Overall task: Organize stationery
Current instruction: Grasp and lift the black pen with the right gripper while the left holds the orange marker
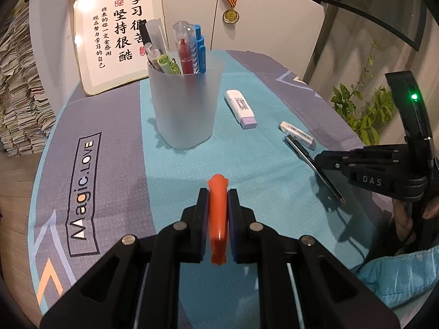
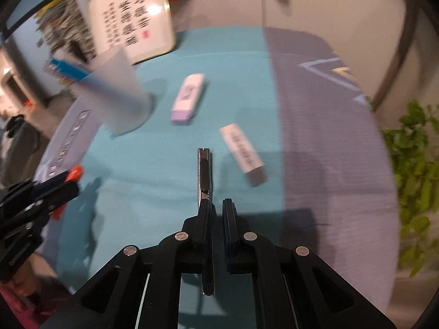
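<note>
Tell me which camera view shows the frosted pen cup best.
The left wrist view: the frosted pen cup stands sharp and whole on the tablecloth, with the pens in it clearly visible. In the right wrist view the cup is motion-blurred at the left.

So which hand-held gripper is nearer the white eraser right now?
Right. The right hand-held gripper, shut on the dark utility knife, sits just beside the white eraser. The left hand-held gripper, holding the orange item, is farther across the cloth.
</note>
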Tool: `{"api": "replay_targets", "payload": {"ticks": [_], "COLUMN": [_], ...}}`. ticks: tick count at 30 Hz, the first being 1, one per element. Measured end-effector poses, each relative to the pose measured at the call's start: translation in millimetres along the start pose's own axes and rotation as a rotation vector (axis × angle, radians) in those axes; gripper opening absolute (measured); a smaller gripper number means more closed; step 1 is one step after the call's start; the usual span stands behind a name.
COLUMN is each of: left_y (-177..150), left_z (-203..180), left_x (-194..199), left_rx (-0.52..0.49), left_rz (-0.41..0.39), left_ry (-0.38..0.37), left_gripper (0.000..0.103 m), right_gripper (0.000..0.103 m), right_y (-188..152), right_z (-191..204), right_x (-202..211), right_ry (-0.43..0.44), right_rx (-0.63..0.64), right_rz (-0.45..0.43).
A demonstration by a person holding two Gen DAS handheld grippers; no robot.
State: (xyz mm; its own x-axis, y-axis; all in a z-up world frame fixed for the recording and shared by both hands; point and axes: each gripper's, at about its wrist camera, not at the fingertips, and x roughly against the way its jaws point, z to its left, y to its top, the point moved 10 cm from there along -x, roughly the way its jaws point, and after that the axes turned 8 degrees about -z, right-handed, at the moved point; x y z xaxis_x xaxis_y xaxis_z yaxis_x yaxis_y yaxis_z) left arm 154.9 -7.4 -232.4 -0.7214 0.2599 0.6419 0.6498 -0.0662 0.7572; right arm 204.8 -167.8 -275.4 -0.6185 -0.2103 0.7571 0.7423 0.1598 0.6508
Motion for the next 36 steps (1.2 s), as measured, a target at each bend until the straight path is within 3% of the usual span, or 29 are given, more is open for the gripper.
{"api": "replay_targets", "payload": {"ticks": [6,13,36], "left_y": [-0.2,0.5,-6.8], "left_z": [-1.0,3.3,7.1], "left_x": [-0.3,0.0,-9.8], "left_rx": [-0.004,0.005,0.029], "left_rz": [0.002,0.000,0.035], "left_ry": [-0.003,-0.001,-0.025], "left_gripper": [0.011,0.011,0.011], "right_gripper": [0.005,0.006,0.010], "right_y": [5.1,9.4,12.0], "right_z": [12.0,16.0,13.8], "right_x": [-2.2,-4.5,-12.9], "right_ry": [0.027,-0.003,0.017], "right_rx": [0.039,0.063,0.035], "right_rz": [-0.009,-0.003,0.026]}}
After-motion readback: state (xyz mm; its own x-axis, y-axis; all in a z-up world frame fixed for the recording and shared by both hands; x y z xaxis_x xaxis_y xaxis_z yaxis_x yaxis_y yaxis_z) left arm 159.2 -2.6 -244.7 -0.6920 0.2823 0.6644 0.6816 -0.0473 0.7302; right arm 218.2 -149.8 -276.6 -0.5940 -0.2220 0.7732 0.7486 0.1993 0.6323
